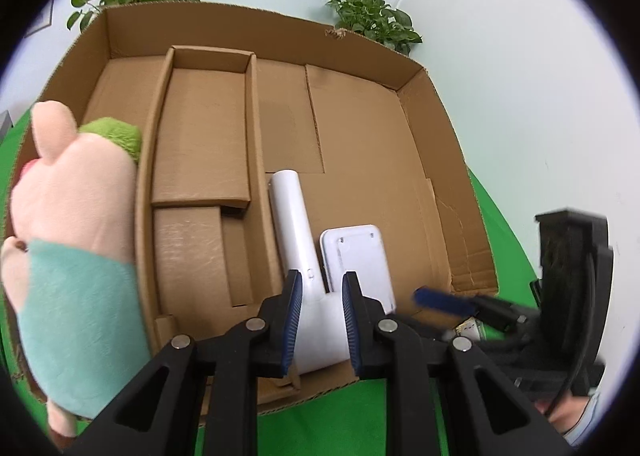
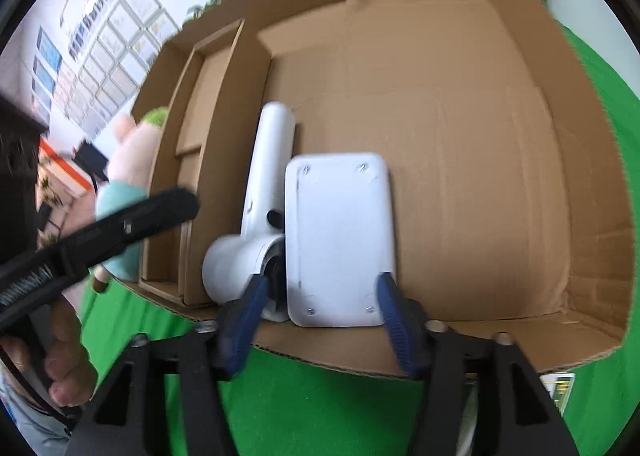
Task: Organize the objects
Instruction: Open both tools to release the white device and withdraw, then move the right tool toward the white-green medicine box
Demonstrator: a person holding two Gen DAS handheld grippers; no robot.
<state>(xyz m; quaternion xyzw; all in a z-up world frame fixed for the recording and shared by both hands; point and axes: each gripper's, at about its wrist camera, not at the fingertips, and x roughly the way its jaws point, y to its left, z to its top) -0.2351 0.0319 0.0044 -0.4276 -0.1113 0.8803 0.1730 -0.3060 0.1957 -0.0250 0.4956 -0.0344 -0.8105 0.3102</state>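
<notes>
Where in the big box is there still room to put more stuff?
The wide floor of the cardboard box right of the white flat device is bare. So is the long divider tray. It is crowded where the hair dryer lies beside the device.

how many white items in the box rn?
2. A white hair dryer lies near the front wall of the cardboard box, beside the narrow divider. A flat white device lies right beside it, on its right. Anything under them would be hidden.
</notes>
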